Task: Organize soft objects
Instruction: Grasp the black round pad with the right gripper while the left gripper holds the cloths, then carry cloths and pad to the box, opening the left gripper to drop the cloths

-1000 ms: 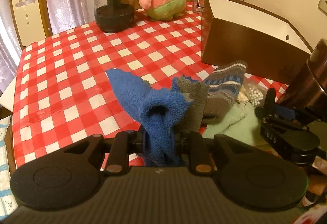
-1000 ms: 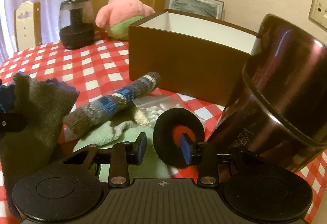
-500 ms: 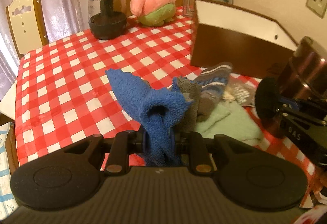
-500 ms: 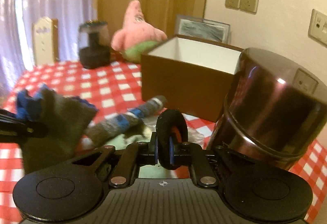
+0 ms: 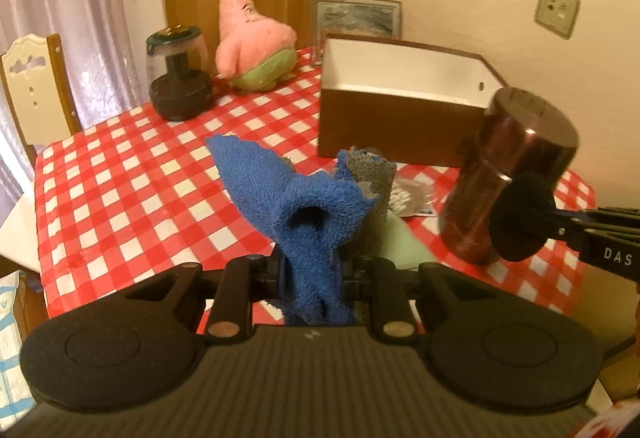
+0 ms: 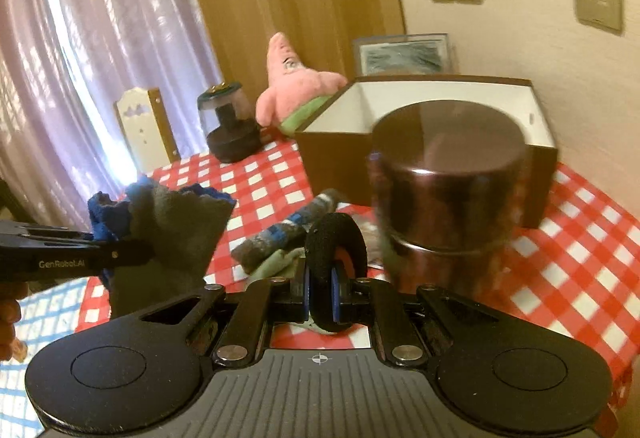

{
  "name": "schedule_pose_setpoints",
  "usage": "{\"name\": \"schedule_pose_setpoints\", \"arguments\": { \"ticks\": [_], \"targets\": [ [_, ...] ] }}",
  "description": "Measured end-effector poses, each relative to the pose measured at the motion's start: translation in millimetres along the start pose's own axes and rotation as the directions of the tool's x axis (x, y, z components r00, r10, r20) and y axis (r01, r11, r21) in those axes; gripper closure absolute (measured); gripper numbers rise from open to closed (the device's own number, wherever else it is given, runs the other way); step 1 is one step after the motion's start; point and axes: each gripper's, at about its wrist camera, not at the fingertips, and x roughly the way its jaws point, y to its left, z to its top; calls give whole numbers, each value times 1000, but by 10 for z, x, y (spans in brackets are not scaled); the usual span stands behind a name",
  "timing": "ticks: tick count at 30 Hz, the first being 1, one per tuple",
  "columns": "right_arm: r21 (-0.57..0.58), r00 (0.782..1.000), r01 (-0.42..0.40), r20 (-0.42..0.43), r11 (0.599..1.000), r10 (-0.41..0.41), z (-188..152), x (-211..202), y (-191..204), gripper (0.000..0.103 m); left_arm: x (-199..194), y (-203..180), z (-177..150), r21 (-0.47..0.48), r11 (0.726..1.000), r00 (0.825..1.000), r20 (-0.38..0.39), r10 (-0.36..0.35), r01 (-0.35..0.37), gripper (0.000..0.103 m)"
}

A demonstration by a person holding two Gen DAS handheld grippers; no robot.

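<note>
My left gripper [image 5: 310,274] is shut on a blue fleece cloth [image 5: 292,198] with a grey cloth [image 5: 370,194] bunched behind it, held above the table. It also shows at the left of the right wrist view [image 6: 120,250], with the grey cloth [image 6: 176,230]. My right gripper [image 6: 322,296] is shut on a black foam ring [image 6: 334,238], lifted above the table; the ring also shows in the left wrist view [image 5: 520,218]. A striped knit sock [image 6: 280,234] and a pale green cloth [image 6: 276,262] lie on the checked tablecloth [image 6: 580,238]. An open brown box [image 5: 404,98] stands behind.
A shiny brown canister [image 6: 448,194] stands right in front of the box [image 6: 440,110]. A pink star plush [image 5: 252,42], a dark glass jar [image 5: 178,74] and a picture frame [image 5: 360,14] stand at the back. A small plastic bag [image 5: 412,194] lies near the canister [image 5: 508,174]. A chair [image 5: 32,86] stands at the left.
My right gripper closed on the black foam ring and lifted it. Both grippers rose higher above the table; the left still holds the cloths.
</note>
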Motion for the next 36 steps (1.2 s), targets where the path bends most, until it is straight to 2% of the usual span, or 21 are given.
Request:
{"name": "schedule_pose_setpoints", "arguments": {
  "ticks": [11,19,26,29,36],
  "targets": [
    [150,998,57,-31,987,-53,-31,-587,-636,93,-249,-321,219,60,997,998,52,-46,43,84],
    [213,991,123,23,969,-130,153,-853,-1114,93,-305,-427,571,92,995,989,137,-46,34,84],
    [218,988,110,82,970,-130,537,-846,-1483,93,-178,-530,954,109,994,978,203,-48,26,84],
    [184,985,106,116,977,-128,738,-785,-1587,93,-81,-560,1189,112,994,971,234,-45,19,84],
    [107,983,72,158,992,-88,1253,-397,-1789,93,303,-677,1822,121,993,956,289,-42,7,84]
  ]
}}
